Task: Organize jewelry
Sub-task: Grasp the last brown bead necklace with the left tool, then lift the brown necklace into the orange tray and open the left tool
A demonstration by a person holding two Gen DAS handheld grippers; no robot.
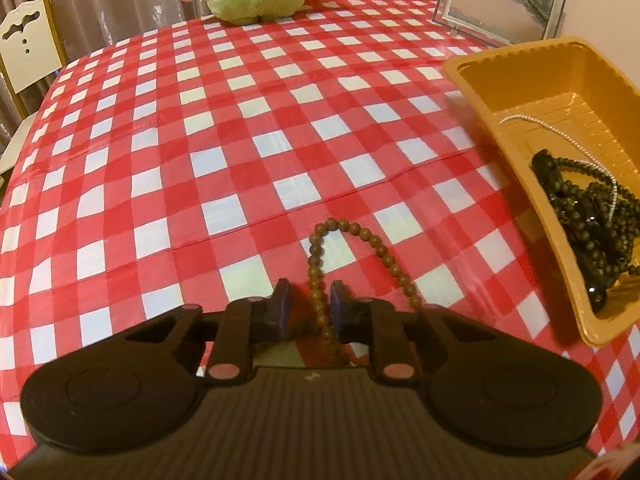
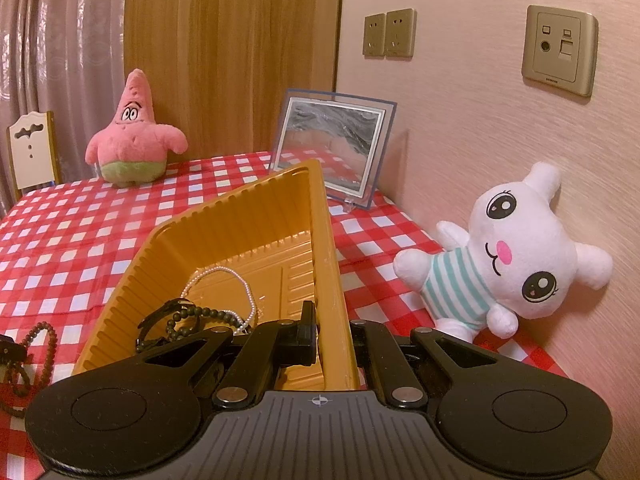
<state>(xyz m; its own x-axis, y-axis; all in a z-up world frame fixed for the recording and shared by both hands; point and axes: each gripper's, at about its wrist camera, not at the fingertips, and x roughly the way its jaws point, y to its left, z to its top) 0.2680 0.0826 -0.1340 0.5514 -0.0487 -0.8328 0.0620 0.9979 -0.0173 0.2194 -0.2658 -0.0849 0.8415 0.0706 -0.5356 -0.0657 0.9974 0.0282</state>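
A string of brown wooden beads lies looped on the red-and-white checked tablecloth. One strand of it runs between the fingers of my left gripper, which points steeply down at it. The pads stand apart and do not press the strand. To the right is a yellow plastic tray holding dark green beads and a thin pearl strand. In the right wrist view my right gripper is shut on the tray's near right wall, one finger inside and one outside. The brown beads show at the far left.
A pink starfish plush sits at the table's far edge and a glass picture frame stands behind the tray. A white plush leans on the wall at the right. A cream chair stands beyond the far left corner.
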